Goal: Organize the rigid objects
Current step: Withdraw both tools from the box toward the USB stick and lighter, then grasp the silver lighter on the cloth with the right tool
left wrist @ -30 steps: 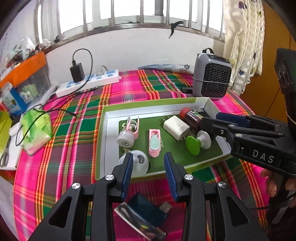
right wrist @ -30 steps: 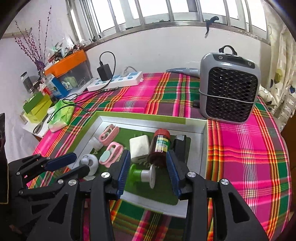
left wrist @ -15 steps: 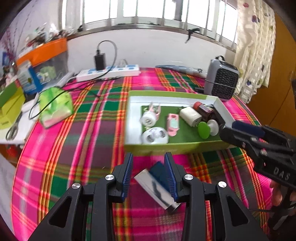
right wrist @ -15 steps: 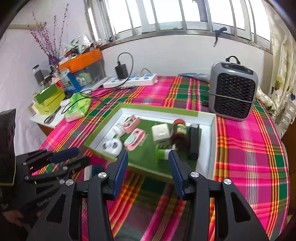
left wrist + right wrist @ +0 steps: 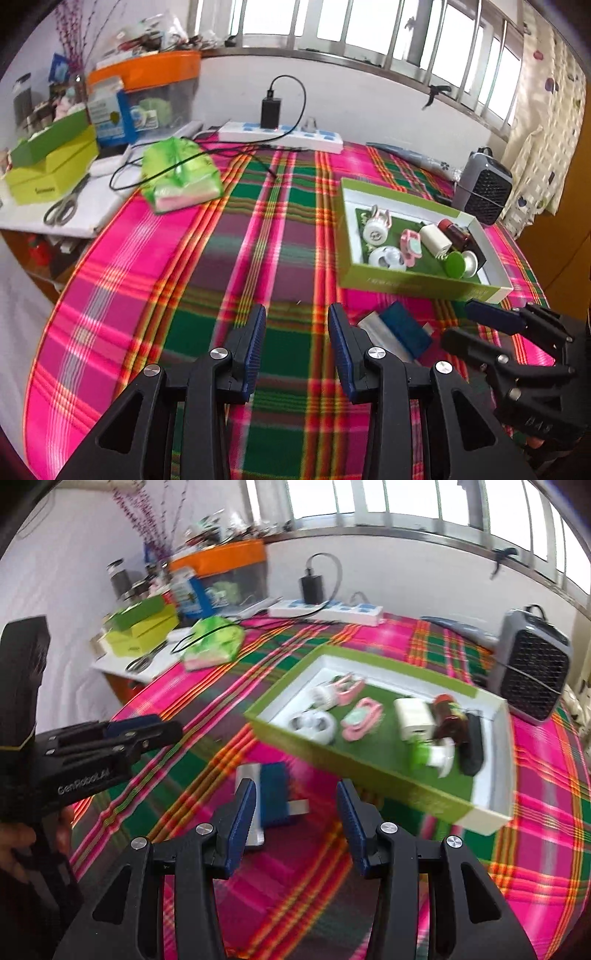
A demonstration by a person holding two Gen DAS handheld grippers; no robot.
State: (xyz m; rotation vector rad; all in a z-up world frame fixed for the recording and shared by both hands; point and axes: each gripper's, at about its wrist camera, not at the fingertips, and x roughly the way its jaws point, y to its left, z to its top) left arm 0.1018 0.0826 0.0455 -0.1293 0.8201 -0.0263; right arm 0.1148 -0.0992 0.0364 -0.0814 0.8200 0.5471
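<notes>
Far left: white side shelf [image 5: 74,218] with scissors [image 5: 62,208], yellow-green boxes [image 5: 48,166], and an orange-lidded clear bin [image 5: 147,88] behind. A green plastic pack [image 5: 181,177] sits at the edge of the plaid cloth [image 5: 221,258] covering the worktop, a black cable across it. White power strip [image 5: 280,136] against the wall, black charger [image 5: 270,112] plugged in.

Left gripper [image 5: 297,345]: fingers spread, nothing between them, only plaid cloth below. Just to its right a dark blue flat piece [image 5: 404,328] lies on the cloth, overlapping a silvery-white flat piece [image 5: 373,330]; neither touches a finger.

Right gripper [image 5: 295,819]: fingers spread and empty; in its own view the blue piece [image 5: 273,794] lies just past its left finger [image 5: 242,818], partly hidden by it. Contact cannot be told.

Further right, the green tray [image 5: 406,284] with white inner walls sits on the cloth, just beyond the blue piece. Inside: a white round gadget [image 5: 386,256], a white and pink gadget [image 5: 376,223], a pink clip [image 5: 412,247], a white plug block [image 5: 436,238], a brown bottle [image 5: 456,232], a green-capped white knob [image 5: 460,264], a black item [image 5: 472,746].

Far right: grey fan heater [image 5: 484,192] behind the tray, near the curtain [image 5: 543,147].
</notes>
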